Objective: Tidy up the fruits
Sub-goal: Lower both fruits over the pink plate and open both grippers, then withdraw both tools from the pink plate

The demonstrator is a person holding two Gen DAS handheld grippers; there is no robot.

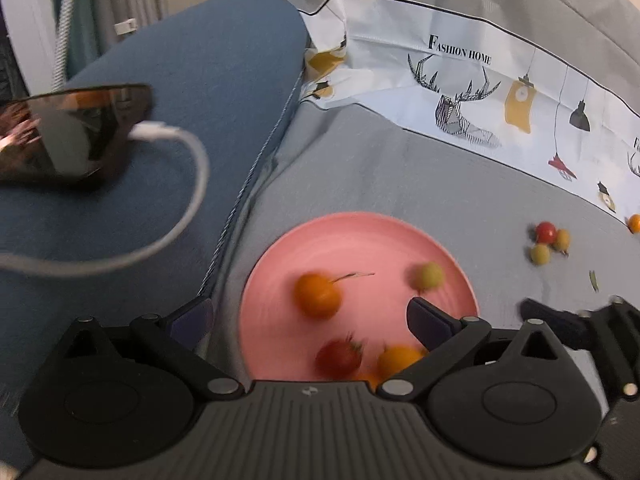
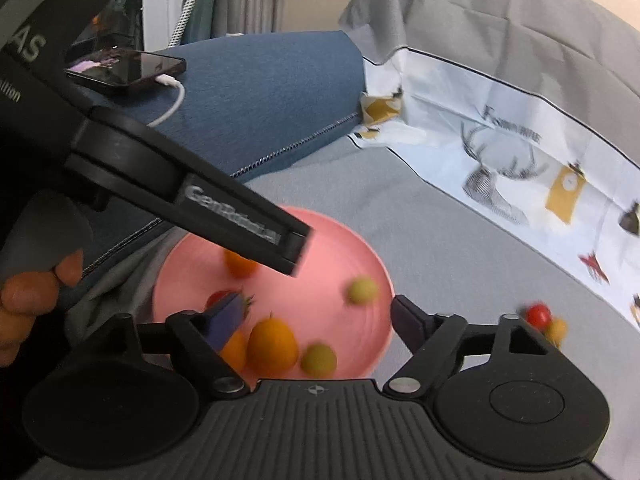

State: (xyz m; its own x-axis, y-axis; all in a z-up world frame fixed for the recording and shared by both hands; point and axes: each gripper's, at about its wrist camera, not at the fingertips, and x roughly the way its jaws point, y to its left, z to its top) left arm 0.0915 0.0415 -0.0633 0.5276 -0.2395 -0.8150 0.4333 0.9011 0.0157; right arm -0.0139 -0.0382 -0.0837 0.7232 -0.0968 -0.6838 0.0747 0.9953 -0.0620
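Two claws: left claw and right claw both released, empty, above pink plate.
Next: reach right for the loose cherry tomatoes; clench gently.

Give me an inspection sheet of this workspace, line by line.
Surface: grey cloth, with a printed sheet along its far edge.
Job's things: pink plate holding blurred orange, red and green fruits; a small cluster of fruits lies on the cloth beside the plate.
Clutter: phone on a blue cushion.
Grippers: left gripper open over the plate, nothing between its fingers; right gripper open over the plate, empty.
Cables: white cable plugged into the phone.
Surroundings: curtains behind the cushion.
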